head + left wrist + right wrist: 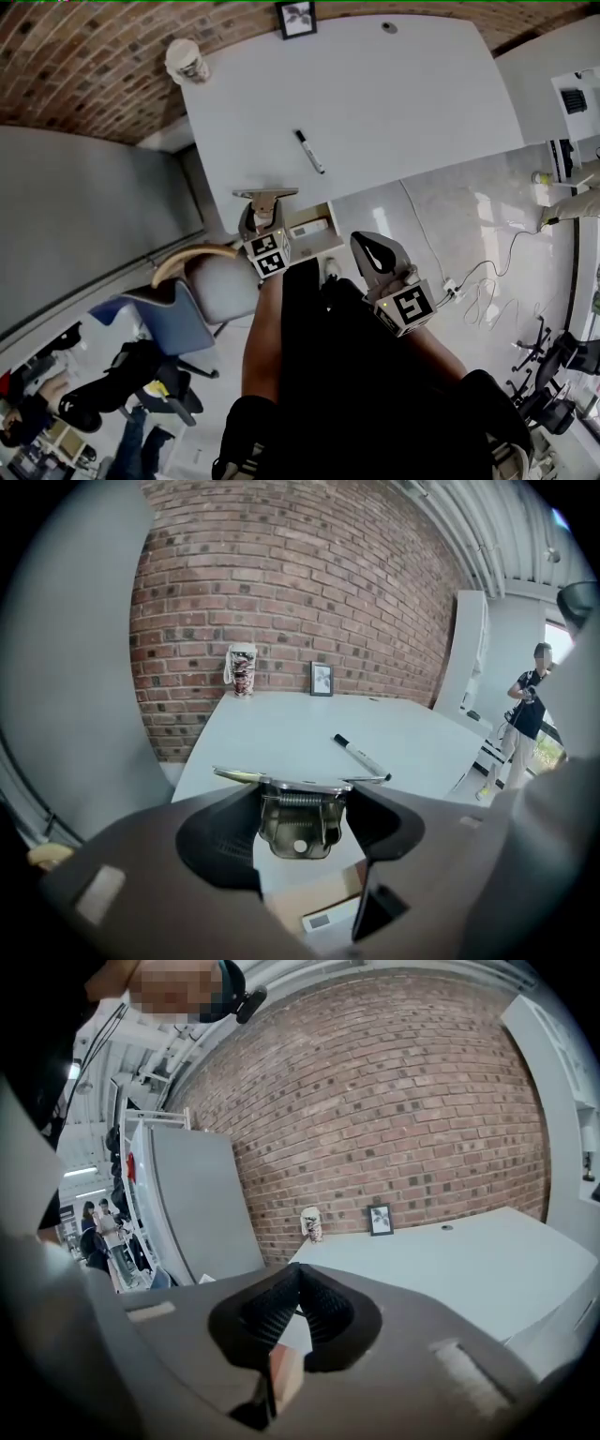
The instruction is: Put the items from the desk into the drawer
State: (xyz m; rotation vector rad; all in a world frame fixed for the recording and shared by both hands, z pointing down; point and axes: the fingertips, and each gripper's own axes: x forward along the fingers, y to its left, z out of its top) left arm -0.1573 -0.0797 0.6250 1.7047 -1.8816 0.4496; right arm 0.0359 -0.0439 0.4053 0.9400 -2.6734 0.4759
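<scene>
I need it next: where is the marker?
The marker lies on the white desk in the head view, near its front edge, beyond the clip in the left gripper.

Person wearing black short-sleeved top [328, 375]. Dark grey moulded-plastic left gripper [265, 208] carrying white cube with black square markers [269, 255]. Dark grey right gripper [375, 251] showing matching marker cube [410, 307]. Black ribbed rubber pads [272, 1312] lining jaws on both.

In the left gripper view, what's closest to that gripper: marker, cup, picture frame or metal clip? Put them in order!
1. Metal clip, held between the jaws.
2. Marker, mid-desk, to the right.
3. Cup (left) and picture frame (right), both at the desk's far edge: too close to call.
</scene>
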